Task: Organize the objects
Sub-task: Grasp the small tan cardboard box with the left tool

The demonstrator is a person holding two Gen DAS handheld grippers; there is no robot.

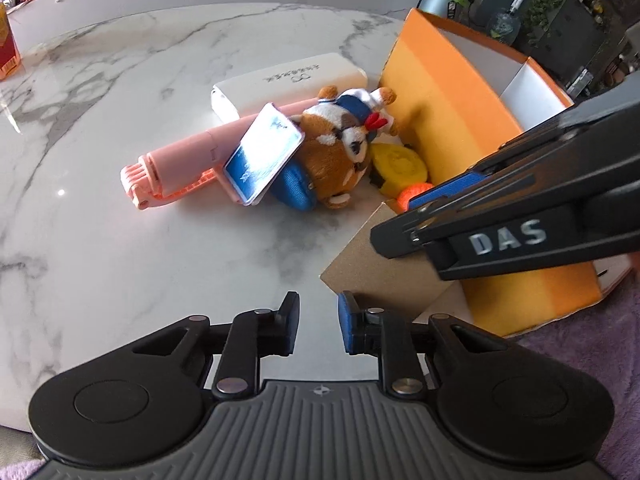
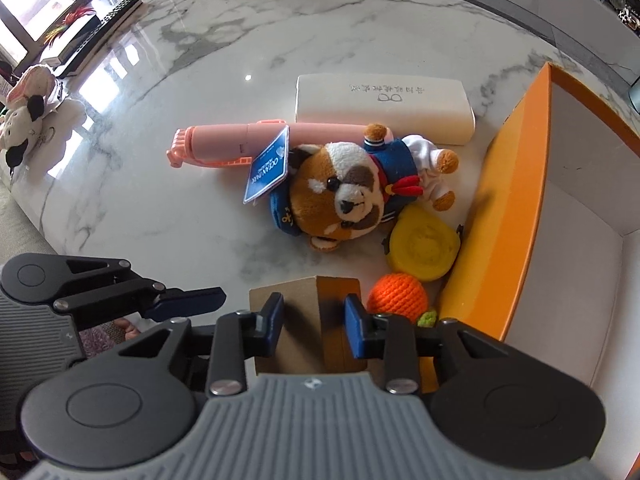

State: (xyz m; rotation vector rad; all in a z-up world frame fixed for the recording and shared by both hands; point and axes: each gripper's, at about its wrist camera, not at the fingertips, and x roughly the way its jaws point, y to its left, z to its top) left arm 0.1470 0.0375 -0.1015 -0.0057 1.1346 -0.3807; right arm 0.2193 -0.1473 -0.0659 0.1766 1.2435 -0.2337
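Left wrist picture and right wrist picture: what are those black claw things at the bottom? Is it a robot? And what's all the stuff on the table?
It isn't a robot. A person holds a two-finger grabber in each hand, and each grabber carries a camera that looks along its fingers. That's why the claws fill the bottom of each picture.

The left gripper is shut and holds nothing. The right gripper has its fingers apart just over a small cardboard box. As far as I can see, it isn't squeezing it.

On the marble table lie a plush toy in a blue sailor suit, a pink stick, a white case, a yellow round thing and an orange knitted ball. Beside them stands a big open orange box, probably where they'll go.
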